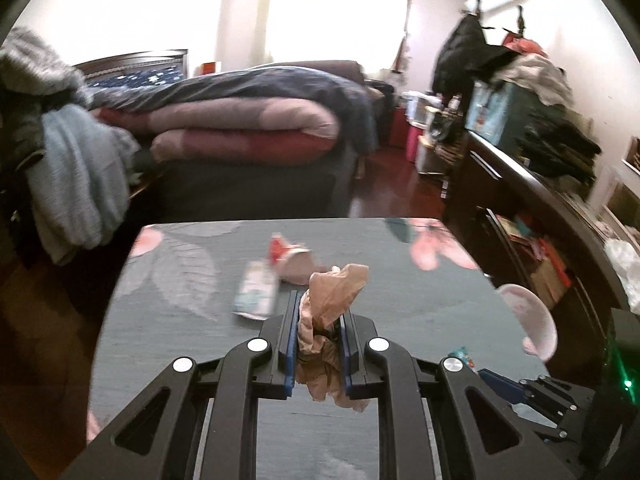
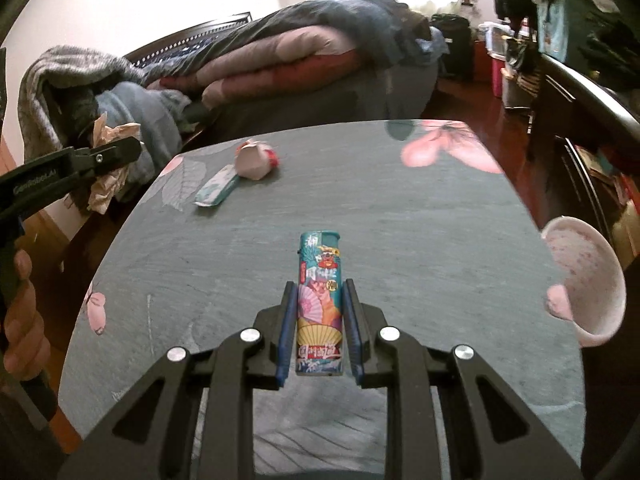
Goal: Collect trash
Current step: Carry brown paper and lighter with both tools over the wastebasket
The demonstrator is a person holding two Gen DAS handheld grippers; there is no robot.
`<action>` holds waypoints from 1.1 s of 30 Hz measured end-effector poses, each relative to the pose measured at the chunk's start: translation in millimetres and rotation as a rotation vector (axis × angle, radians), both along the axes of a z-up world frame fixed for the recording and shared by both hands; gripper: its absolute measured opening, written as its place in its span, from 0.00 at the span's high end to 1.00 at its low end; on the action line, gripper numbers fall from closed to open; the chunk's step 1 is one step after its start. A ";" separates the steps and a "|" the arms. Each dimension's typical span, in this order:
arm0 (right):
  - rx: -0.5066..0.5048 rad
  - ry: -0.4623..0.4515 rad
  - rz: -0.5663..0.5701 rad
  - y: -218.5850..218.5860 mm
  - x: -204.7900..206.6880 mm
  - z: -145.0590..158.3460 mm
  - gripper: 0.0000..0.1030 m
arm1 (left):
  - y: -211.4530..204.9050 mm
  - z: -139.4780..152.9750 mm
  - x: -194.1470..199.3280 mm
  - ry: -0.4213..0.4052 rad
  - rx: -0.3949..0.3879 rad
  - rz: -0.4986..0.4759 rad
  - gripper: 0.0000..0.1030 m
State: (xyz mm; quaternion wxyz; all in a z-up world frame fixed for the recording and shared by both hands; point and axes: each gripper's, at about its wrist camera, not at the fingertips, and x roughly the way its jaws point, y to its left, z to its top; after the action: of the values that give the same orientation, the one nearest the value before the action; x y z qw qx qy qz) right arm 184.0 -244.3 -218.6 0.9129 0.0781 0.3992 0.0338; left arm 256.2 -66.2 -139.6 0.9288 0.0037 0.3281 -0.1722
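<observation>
While the left gripper (image 1: 319, 312) clamps crumpled brown paper (image 1: 334, 292) at lower centre, the right gripper (image 2: 319, 304) pinches a lighter (image 2: 320, 304); a wrapper (image 2: 218, 188) lies upper left.

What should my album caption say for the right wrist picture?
Right gripper clamps a colourful lighter above the grey flowered table.

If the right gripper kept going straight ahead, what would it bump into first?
Probably the table top. The right gripper, holding a lighter, points down at bare grey surface. The wrapper and crumpled cup lie off to the left, though depth is hard to judge.
</observation>
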 end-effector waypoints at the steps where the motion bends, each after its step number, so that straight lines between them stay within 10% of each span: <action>1: 0.002 -0.006 -0.010 -6.5 -4.2 1.2 0.77 | -5.8 0.2 -1.5 -0.001 0.001 -0.012 0.84; 33: 0.059 -0.071 -0.363 -196.8 -88.8 -4.4 0.77 | -239.7 -12.6 -37.8 0.029 0.065 -0.413 0.84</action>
State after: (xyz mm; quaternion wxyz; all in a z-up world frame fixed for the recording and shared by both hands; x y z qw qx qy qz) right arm 95.2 -441.1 -223.1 0.9149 0.1742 0.3450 -0.1169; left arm 218.4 -306.0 -152.3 0.8685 0.0983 0.3389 -0.3482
